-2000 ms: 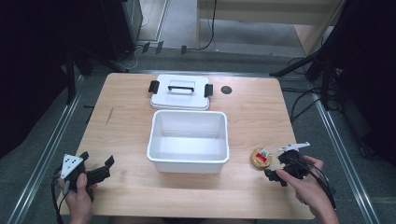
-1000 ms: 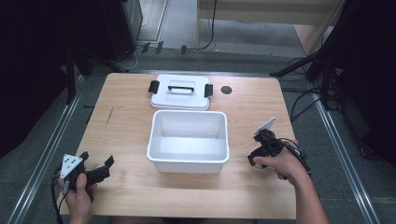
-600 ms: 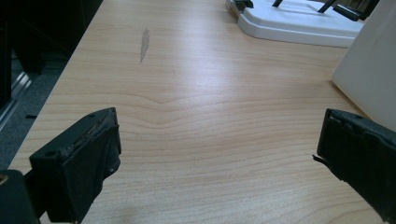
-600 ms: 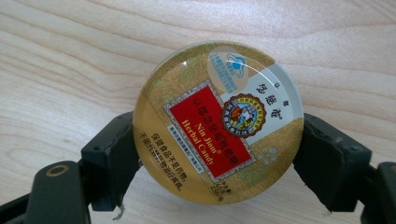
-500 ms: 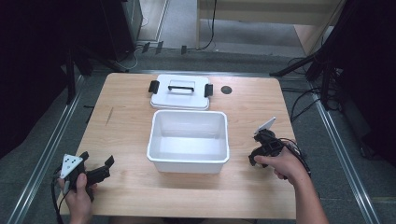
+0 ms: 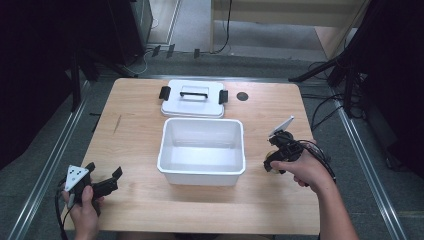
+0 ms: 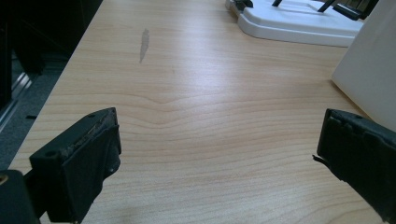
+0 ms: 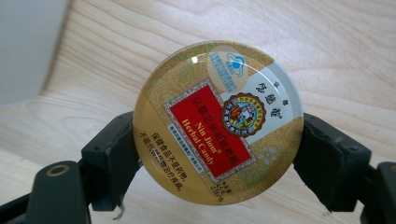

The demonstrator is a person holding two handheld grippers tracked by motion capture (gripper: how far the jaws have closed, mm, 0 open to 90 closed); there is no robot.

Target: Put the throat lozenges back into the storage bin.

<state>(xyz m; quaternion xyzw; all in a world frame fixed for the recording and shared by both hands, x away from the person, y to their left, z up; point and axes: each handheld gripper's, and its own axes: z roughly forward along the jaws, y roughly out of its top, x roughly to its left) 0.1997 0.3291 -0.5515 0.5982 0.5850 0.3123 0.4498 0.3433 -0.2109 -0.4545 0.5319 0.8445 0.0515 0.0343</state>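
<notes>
We note the right gripper point(image 6: 278, 159) just beside the right wall of the open white bin point(image 6: 202, 151), its jaws pinching a round gold candy tin point(image 8: 218, 122) by opposite edges; in the right gripper view the tin's lid faces the camera, red label reading "Nin Jiom Herbal Candy", with the wooden table point(image 8: 327, 56) behind it and a pale strip of the bin wall at upper left. From the high view we cannot tell whether the tin is touching the tabletop. The left gripper point(image 6: 100, 184) sits at the near left corner of the table, well apart from the bin, jaws spread wide with bare wood between them in the left gripper view point(image 7: 219, 149). The bin's white lid point(image 6: 193, 99), black handle and clips up, lies flat just beyond the bin. We see nothing inside the bin.
</notes>
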